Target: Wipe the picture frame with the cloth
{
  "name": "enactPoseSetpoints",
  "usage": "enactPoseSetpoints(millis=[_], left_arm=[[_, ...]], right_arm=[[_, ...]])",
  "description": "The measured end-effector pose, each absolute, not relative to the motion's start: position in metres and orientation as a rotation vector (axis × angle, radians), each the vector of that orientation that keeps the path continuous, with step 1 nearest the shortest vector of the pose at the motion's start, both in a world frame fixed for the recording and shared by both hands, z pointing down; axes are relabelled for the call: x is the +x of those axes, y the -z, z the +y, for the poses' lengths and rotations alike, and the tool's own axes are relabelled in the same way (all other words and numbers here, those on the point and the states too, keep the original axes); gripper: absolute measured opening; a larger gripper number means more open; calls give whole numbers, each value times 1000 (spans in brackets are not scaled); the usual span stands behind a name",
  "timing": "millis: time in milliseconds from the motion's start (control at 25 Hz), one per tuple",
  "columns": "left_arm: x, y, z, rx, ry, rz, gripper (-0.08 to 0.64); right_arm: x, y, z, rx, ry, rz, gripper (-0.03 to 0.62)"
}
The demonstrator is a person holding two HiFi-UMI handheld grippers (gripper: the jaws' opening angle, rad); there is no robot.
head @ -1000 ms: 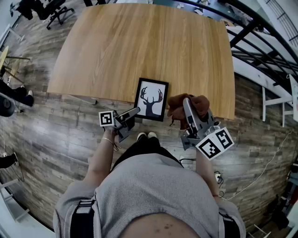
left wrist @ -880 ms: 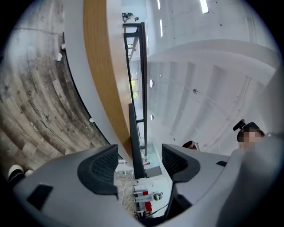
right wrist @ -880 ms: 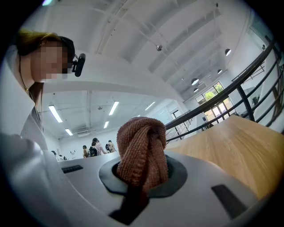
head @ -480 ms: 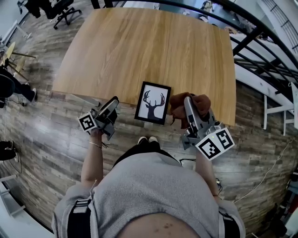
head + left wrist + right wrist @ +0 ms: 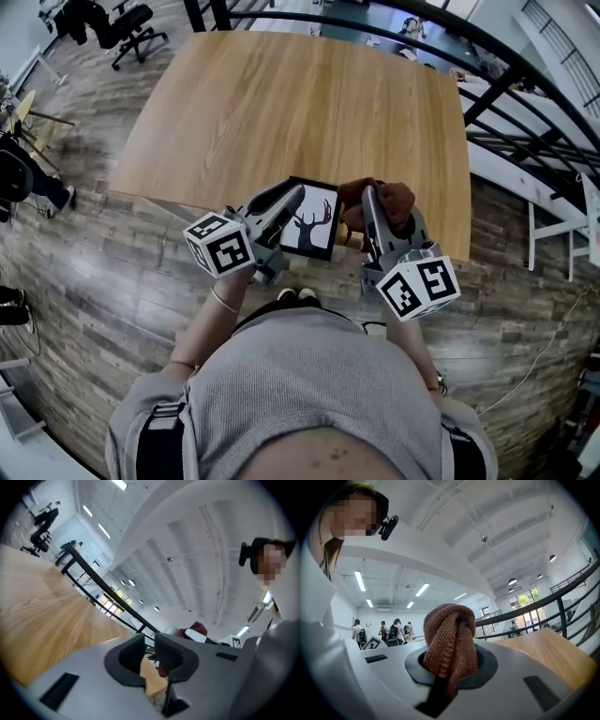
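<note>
Picture frame (image 5: 317, 225) on table (image 5: 300, 103), plank floor (image 5: 122, 244), left hand-held gripper (image 5: 149, 644) closing empty, right hand-held gripper (image 5: 368, 195) clenching cloth (image 5: 450, 630)

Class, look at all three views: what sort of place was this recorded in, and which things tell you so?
Probably a large open-plan office or workshop: a big wooden table, an office chair on plank flooring, a black railing beside the table, and strip lights on a high ceiling.

Head view looks steeply down on table (image 5: 309, 103), left gripper (image 5: 295, 195) and right gripper (image 5: 368, 195); each gripper view faces level, close behind its jaws, sharing that table
</note>
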State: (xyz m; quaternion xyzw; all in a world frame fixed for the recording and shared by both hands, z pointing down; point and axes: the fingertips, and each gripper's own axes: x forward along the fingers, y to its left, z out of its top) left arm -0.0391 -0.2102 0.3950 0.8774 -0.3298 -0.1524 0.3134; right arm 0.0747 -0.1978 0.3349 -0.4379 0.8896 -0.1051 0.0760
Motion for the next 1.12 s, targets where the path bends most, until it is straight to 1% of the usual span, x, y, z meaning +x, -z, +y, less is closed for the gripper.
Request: enactPoseSetpoints(millis=[40, 80, 360, 560, 800, 1120], left_arm=[[-35, -396, -212, 2314, 388, -930, 38], [-32, -396, -212, 2326, 378, -970, 8], [-13, -372, -209, 2538, 168, -1139, 8], [-26, -369, -199, 2564, 183, -1206, 8], [-41, -382, -181, 2565, 200, -1159, 8], [-31, -380, -160, 2621, 206, -1093, 9]], right_arm=[[72, -336, -199, -1329, 310, 2665, 46], [69, -338, -199, -1334, 316, 2660, 46], [46, -338, -197, -1373, 290, 2655, 46], [31, -341, -190, -1377, 271, 2644, 46], [19, -343, -174, -1412, 211, 2603, 46], [19, -353, -146, -1461, 245, 2596, 46]])
